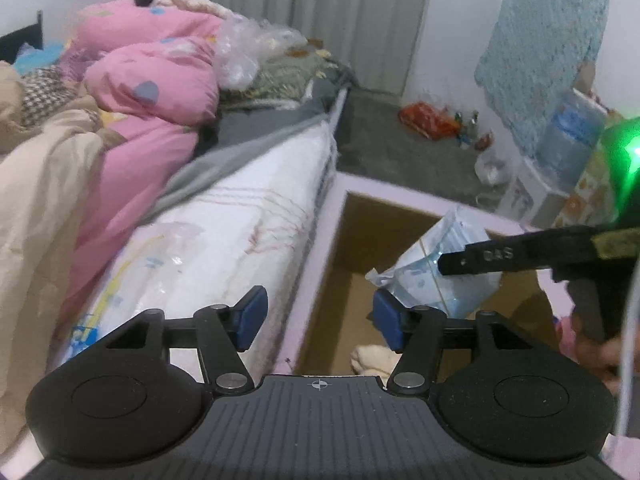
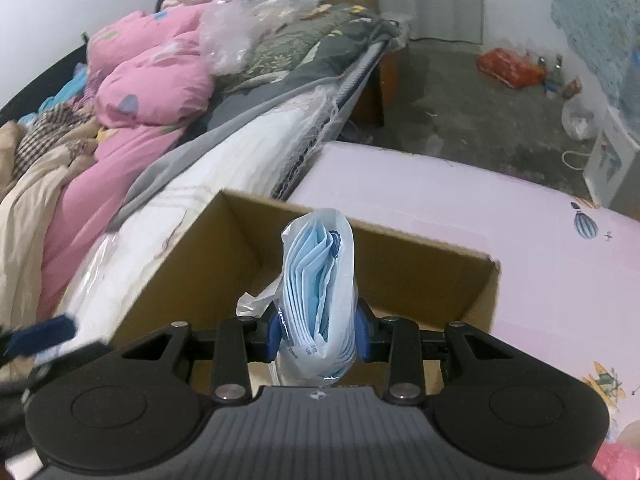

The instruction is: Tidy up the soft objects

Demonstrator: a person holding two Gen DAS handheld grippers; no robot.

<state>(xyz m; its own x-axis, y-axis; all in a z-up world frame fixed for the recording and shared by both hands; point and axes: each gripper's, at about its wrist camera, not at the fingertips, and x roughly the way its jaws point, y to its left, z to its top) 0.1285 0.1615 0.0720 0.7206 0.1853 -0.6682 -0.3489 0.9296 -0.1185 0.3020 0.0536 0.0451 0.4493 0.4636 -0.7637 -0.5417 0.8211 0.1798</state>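
My right gripper (image 2: 318, 330) is shut on a clear plastic bag of blue face masks (image 2: 320, 280) and holds it upright above an open cardboard box (image 2: 424, 248). In the left wrist view the same bag (image 1: 436, 268) hangs over the box (image 1: 360, 220) with the right gripper's black finger (image 1: 480, 258) across it. My left gripper (image 1: 320, 316) is open and empty, just left of the box's near corner, beside the mattress. A cream soft item (image 1: 372, 358) lies inside the box.
The box stands on a pink sheet-covered surface (image 2: 440, 196). A bed to the left carries a pink quilt (image 1: 140, 92), a beige blanket (image 1: 40, 200) and crumpled plastic (image 1: 240, 48). On the floor beyond are an orange bag (image 1: 428, 118), bottles and a water jug (image 1: 572, 136).
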